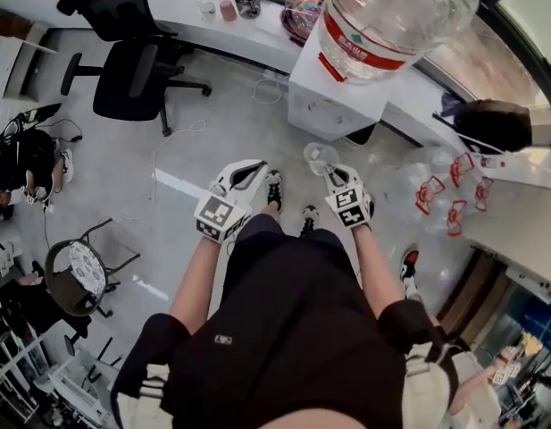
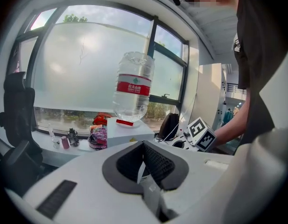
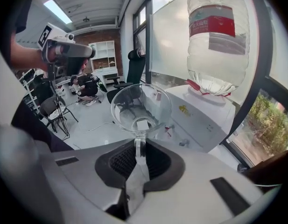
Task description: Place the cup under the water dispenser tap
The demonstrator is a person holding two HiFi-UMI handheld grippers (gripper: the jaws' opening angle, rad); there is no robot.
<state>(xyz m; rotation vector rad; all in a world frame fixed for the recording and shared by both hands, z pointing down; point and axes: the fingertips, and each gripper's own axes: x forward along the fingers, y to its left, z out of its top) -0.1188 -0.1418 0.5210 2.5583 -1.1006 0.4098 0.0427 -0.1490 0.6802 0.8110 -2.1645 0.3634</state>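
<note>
Far left, a black swivel office chair (image 1: 132, 70) is standing on the grey floor, well apart from the work. Below it a round wire-frame chair (image 1: 77, 280) is sitting off the person's left side. Neither is crowding the route. The left gripper (image 1: 250, 170) is hanging ahead of the person's left leg. Its dark ribbed pads (image 2: 158, 164) are standing together but for a bare sliver, with nothing caught between them. It looks idle, probably held aside so it is not crossing the cup's way. The right gripper (image 1: 329, 172) is pinching the near wall of the clear plastic cup (image 3: 141, 107), so the cup is riding roughly upright, mouth up, out beyond the jaws in the air and short of the dispenser. That hold is leaving the cup's far side free to go in first. Right of it, the white box-shaped water dispenser (image 1: 339, 88) is standing just in front of the long pale counter (image 1: 212, 21) and carrying a big clear upturned water bottle with a red label (image 1: 391, 16). Small spouts (image 3: 169, 127) are showing on its front face, though I cannot tell which is the wanted tap. Open floor is lying between the cup and the dispenser front. Edges to mind are the bottle bulging overhead, the dispenser's front face and, farther right, a scatter of red-and-clear pieces (image 1: 454, 199) by the wall.
</note>
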